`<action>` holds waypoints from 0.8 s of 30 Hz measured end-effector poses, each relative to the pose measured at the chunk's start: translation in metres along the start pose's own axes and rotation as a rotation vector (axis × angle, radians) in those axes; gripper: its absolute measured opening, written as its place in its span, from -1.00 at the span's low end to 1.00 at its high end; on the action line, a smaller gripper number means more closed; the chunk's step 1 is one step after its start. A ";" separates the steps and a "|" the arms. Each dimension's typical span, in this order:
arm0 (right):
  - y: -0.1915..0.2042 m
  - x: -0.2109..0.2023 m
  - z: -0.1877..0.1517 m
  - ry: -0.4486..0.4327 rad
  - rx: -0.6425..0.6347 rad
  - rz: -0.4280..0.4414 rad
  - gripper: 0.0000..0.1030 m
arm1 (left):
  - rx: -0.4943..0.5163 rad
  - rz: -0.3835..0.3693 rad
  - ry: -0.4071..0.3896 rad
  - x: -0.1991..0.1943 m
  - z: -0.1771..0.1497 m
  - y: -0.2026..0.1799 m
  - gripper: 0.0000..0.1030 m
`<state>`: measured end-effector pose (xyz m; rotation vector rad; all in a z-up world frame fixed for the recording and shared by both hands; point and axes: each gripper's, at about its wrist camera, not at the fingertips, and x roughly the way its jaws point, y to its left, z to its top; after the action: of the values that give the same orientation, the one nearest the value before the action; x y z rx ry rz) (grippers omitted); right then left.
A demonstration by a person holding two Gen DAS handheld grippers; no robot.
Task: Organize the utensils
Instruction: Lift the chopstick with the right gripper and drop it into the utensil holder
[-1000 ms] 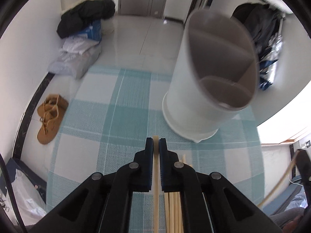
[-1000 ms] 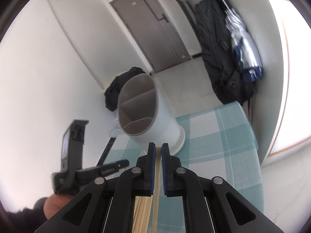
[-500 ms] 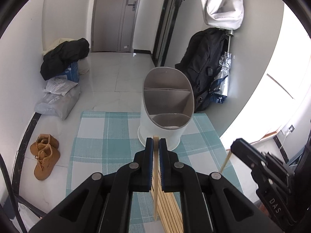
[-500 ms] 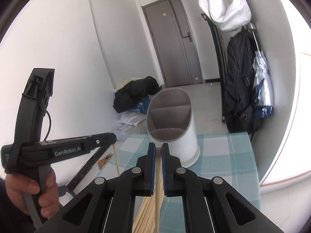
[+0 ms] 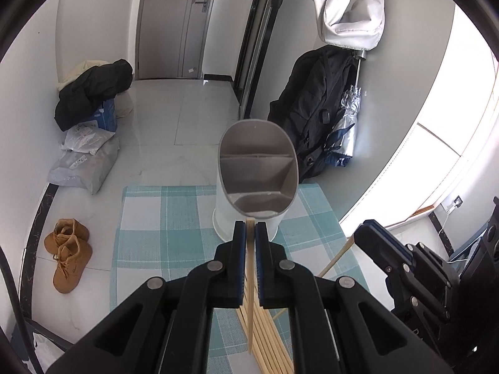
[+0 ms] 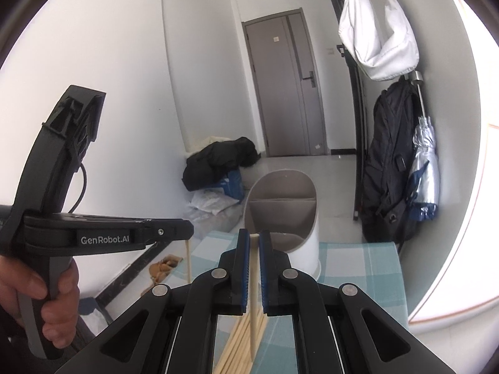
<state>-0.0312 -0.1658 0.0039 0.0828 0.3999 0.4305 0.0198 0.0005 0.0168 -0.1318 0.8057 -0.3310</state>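
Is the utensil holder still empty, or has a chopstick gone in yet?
Empty as far as the pictures show. The utensil holder stands upright on the checked mat, and its visible compartments show only bare walls; the compartment floors are partly hidden.

Your chopsticks (image 5: 249, 283) look like pale, matt wood; the holder (image 5: 259, 184) is smooth matt plastic; the checked cloth (image 5: 174, 237) looks woven; the floor (image 5: 187, 118) tiles are glossy.

I counted two grippers, left (image 5: 249, 229) and right (image 6: 254, 237), each pinching one chopstick (image 5: 249, 280). One holder (image 5: 259, 180) had three compartments. One loose chopstick pile (image 5: 268, 336) (too bunched to count) and two boots (image 5: 67, 254).
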 end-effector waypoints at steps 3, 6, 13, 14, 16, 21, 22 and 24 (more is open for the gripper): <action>-0.004 -0.002 0.008 -0.006 0.018 0.010 -0.90 | -0.006 -0.025 -0.040 -0.010 0.013 -0.002 -0.96; -0.006 -0.003 0.018 -0.003 0.023 0.029 -0.90 | 0.008 -0.046 -0.087 -0.019 0.032 -0.007 -0.96; -0.014 -0.003 0.068 -0.050 -0.006 0.045 -0.90 | -0.014 -0.063 -0.161 -0.031 0.086 -0.006 -0.96; -0.016 -0.002 0.075 -0.056 -0.008 0.044 -0.90 | -0.014 -0.063 -0.171 -0.032 0.093 -0.005 -0.96; -0.022 0.001 0.094 -0.071 -0.013 0.049 -0.90 | -0.013 -0.057 -0.198 -0.032 0.109 -0.003 -0.96; -0.033 0.019 0.139 -0.094 -0.047 0.059 -0.90 | -0.041 -0.052 -0.252 -0.025 0.147 0.005 -0.96; -0.035 0.024 0.147 -0.098 -0.055 0.061 -0.90 | -0.046 -0.045 -0.265 -0.022 0.150 0.006 -0.96; -0.039 0.034 0.162 -0.110 -0.078 0.060 -0.90 | -0.049 -0.039 -0.290 -0.017 0.160 0.008 -0.96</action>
<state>0.0763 -0.1860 0.1341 0.0429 0.2724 0.4976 0.1274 0.0124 0.1363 -0.2363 0.5247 -0.3206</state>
